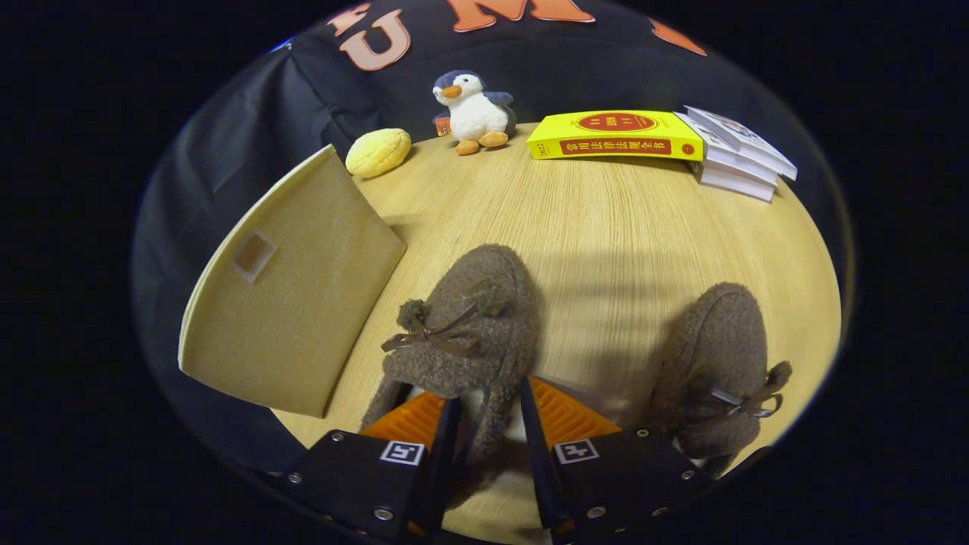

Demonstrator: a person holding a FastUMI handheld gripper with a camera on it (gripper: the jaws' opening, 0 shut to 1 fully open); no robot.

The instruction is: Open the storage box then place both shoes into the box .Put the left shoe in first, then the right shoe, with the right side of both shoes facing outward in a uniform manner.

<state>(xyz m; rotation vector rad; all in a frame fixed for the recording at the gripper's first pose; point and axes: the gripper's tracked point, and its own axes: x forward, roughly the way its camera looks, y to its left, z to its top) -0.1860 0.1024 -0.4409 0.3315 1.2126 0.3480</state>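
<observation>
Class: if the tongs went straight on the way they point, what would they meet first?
The tongs would first meet the nearer shoe: its heel edge already sits between the open fingers. Whether they touch it is unclear.

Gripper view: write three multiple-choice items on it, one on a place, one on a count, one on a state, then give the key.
1. Where is the plush penguin?
A. at the table's far edge, between the yellow bun toy and the yellow book
B. inside the storage box
C. between the gripper's fingers

2. How many fuzzy brown shoes are on the table?
A. one
B. two
C. three

3. What is the hand-held gripper doing?
A. fingers parted around the heel side of the nearer shoe
B. clamped on the book
C. hanging over the box

Key: 1 A, it stands between them; 2 B, the nearer shoe and the other shoe to its right; 3 A, one finger on each side, contact unclear.
</observation>
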